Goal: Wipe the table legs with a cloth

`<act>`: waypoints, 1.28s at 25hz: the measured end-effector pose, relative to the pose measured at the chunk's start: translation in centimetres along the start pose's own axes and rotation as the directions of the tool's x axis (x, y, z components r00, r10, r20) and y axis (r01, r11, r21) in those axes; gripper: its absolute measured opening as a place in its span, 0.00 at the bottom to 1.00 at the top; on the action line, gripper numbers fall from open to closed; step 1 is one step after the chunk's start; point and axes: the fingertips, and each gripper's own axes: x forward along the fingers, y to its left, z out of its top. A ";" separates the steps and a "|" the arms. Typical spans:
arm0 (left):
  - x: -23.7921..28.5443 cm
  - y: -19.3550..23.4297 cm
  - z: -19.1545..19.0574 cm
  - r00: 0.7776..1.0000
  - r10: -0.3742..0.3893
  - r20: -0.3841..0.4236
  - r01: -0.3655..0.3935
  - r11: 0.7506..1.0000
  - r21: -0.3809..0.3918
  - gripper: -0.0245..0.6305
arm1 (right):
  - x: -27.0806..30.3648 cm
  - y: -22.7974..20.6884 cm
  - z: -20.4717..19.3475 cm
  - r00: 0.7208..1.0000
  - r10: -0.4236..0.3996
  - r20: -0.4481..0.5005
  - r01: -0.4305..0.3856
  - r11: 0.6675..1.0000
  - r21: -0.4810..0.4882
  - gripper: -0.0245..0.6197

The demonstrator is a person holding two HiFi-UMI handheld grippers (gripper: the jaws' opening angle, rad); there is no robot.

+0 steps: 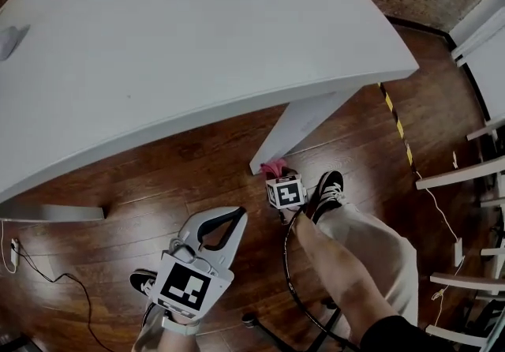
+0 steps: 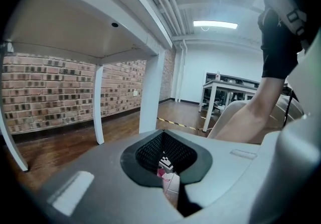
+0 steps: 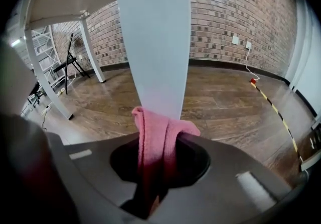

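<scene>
Well, nearest me my left gripper [image 1: 237, 218] hangs idle above the wooden floor [image 1: 181, 177], its jaws closed together on nothing. A little farther out, my right gripper [image 1: 278, 178] is clenched on the pink cloth [image 3: 158, 137], and a folded wad of it stands up out of the jaws. The cloth sits at the foot of the white table leg [image 3: 153, 37], on its near face and seemingly touching it.

To wipe well, I judge I should keep the clamp firm so the wad cannot slip. Then I would press it flat to the leg and draw it along the length in straight, overlapping passes. The leg slants up to the table top [image 1: 197, 35], so the stroke ought to follow that slant. Turning my wrist should reach the left, right and far faces. Another leg [image 3: 92, 49] stands farther off, toward the brick wall [image 3: 235, 17].
</scene>
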 end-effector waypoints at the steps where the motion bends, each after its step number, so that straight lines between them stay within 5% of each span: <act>1: 0.1 -0.4 -0.2 1.000 -0.008 -0.008 0.008 1.000 0.006 0.04 | -0.6 0.1 0.4 1.000 0.002 0.003 -0.002 1.000 -0.006 0.11; 10: 0.8 -3.1 -1.0 0.997 -0.066 -0.042 0.069 0.995 0.075 0.04 | -6.1 0.5 4.3 0.999 0.023 0.050 -0.021 0.999 -0.045 0.11; 32: -1.8 -2.4 -1.6 0.998 -0.022 -0.062 0.030 0.992 0.123 0.04 | -17.5 1.5 12.9 0.978 0.074 0.193 -0.044 0.987 -0.153 0.11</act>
